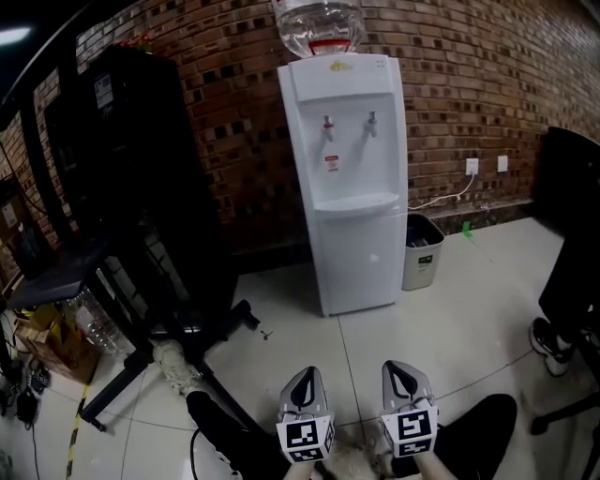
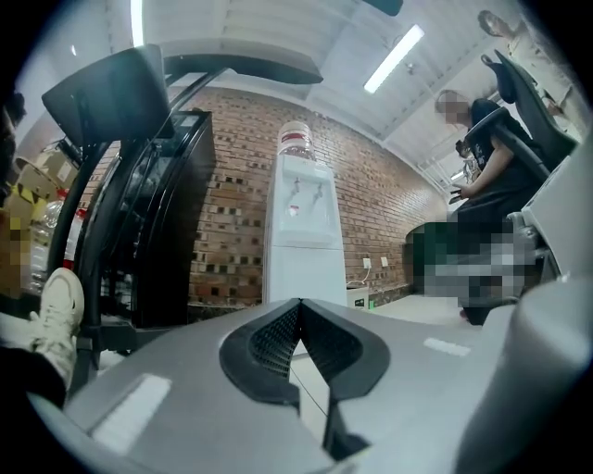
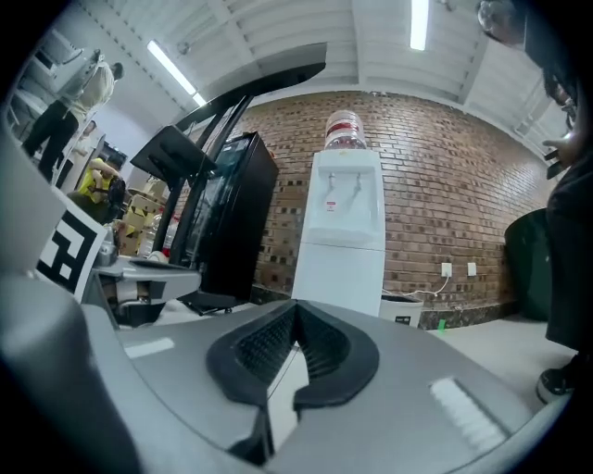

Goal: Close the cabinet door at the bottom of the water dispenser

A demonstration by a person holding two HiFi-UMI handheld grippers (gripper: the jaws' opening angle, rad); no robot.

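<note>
The white water dispenser (image 1: 349, 178) stands against the brick wall with a clear bottle (image 1: 319, 26) on top. Its bottom cabinet door (image 1: 356, 258) lies flush with the body, with no gap showing. Both grippers hang low over the tiled floor, well short of the dispenser and pointing toward it. My left gripper (image 1: 307, 375) is shut with nothing between its pads. My right gripper (image 1: 399, 368) is also shut and empty. The dispenser (image 2: 301, 231) stands straight ahead beyond the closed jaws in the left gripper view. In the right gripper view the dispenser (image 3: 343, 231) is likewise ahead.
A grey waste bin (image 1: 422, 251) stands right of the dispenser, with a cable running to wall sockets (image 1: 472, 167). A black cabinet and stand (image 1: 141, 216) fill the left side. An office chair (image 1: 572, 272) is at right. A seated person (image 2: 491, 157) shows in the left gripper view.
</note>
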